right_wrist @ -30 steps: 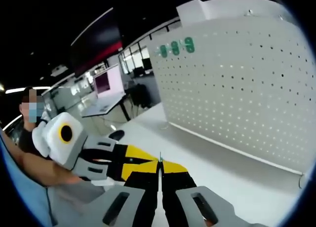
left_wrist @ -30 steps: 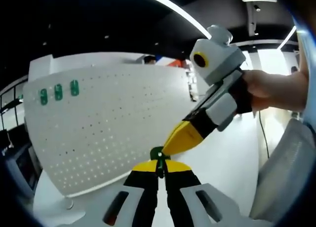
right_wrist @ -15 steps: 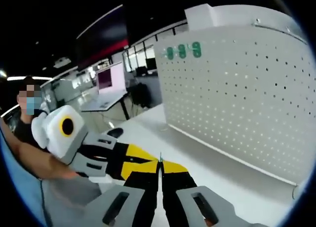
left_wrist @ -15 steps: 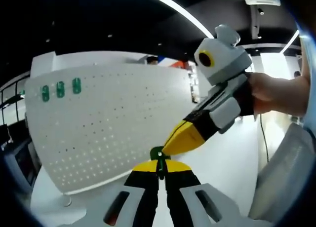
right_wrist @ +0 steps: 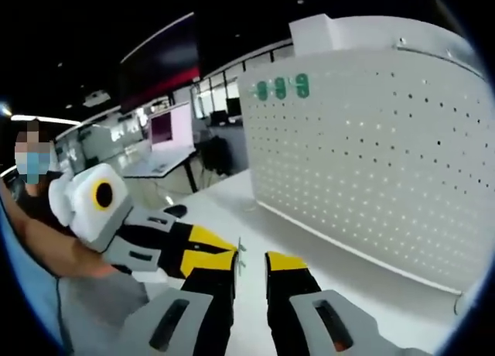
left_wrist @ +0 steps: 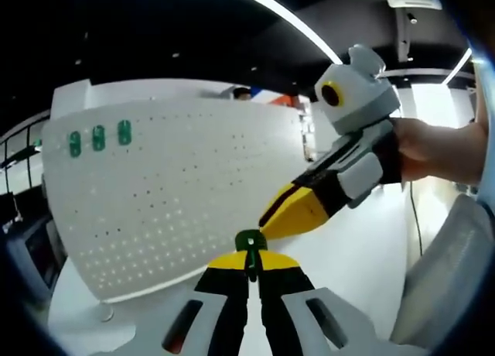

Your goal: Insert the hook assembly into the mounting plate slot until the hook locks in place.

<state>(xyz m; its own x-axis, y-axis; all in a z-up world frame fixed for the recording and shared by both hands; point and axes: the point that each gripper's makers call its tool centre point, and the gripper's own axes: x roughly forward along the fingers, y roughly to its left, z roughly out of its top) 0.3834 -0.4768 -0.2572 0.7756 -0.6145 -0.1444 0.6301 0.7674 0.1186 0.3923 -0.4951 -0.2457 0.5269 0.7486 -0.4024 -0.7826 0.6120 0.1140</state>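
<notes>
While the left gripper (left_wrist: 249,265) stays clamped on the green hook (left_wrist: 249,242) in front of the white pegboard (left_wrist: 178,193), the right gripper's yellow tips (left_wrist: 288,213) sit just beside the hook. Right gripper view: right gripper (right_wrist: 250,265) now parted, holding nothing; left gripper (right_wrist: 203,251) just beside it, pegboard (right_wrist: 371,155) beyond with three green hooks (right_wrist: 280,87) near its top.

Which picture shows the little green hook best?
The left gripper view. There the green hook sits pinched at the tips of the left tongs, in front of the white pegboard. In the right gripper view only a thin pale-green sliver shows beside the open right tongs.
</notes>
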